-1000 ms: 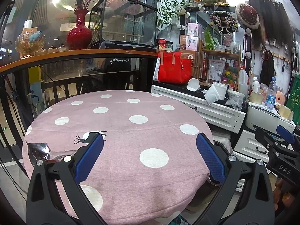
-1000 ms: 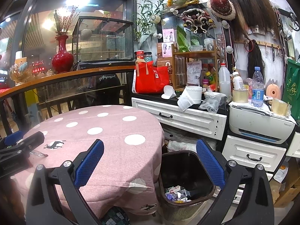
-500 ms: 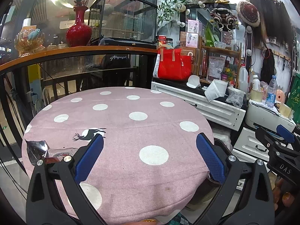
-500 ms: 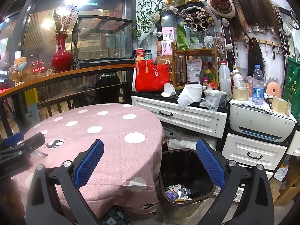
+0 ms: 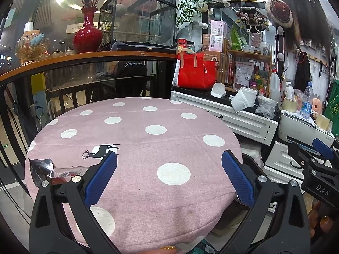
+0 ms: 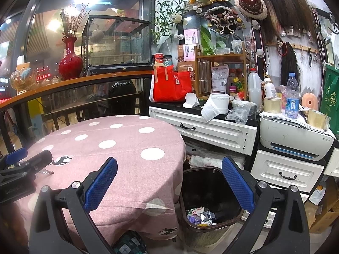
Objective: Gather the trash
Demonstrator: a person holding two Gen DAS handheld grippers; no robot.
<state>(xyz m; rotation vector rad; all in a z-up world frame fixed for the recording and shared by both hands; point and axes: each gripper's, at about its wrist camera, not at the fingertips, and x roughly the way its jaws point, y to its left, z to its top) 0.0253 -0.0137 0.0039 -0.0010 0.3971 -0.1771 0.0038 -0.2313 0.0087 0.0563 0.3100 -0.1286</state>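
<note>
Wrapper: a crumpled silvery wrapper (image 5: 45, 170) lies flat on the round table (image 5: 135, 139), near the table's left rim in the left wrist view; its long axis runs roughly left to right, the dark foil end toward the rim and the clearer, flatter end toward the table's middle (a red strip shows along its near edge).

Left gripper: the left gripper (image 5: 169, 176) hangs over the near part of the table, fingers spread wide with nothing between them; its left finger (image 5: 99, 177) is just beside the wrapper's inner end, whether touching I cannot tell.

Right gripper: the right gripper (image 6: 169, 183) is also spread wide and holds nothing; it spans the table's right edge and the trash bin (image 6: 208, 201).

Bin: dark and open-topped, it stands on the floor just beside the table's right edge, with small scraps at its bottom.

Edges and room: the cloth top is bare from the wrapper across to the far rim; the white drawer cabinet (image 6: 203, 130) is close behind the bin, and a glass railing (image 5: 84, 78) curves behind the table.

Surface: a pink cloth with white dots and a small deer print (image 5: 100, 150), which lies just beyond the wrapper.

Room: cluttered counter with a red bag (image 5: 196, 73), bottles and a printer (image 6: 296, 140); a red vase (image 5: 88, 33) stands on the railing ledge.
</note>
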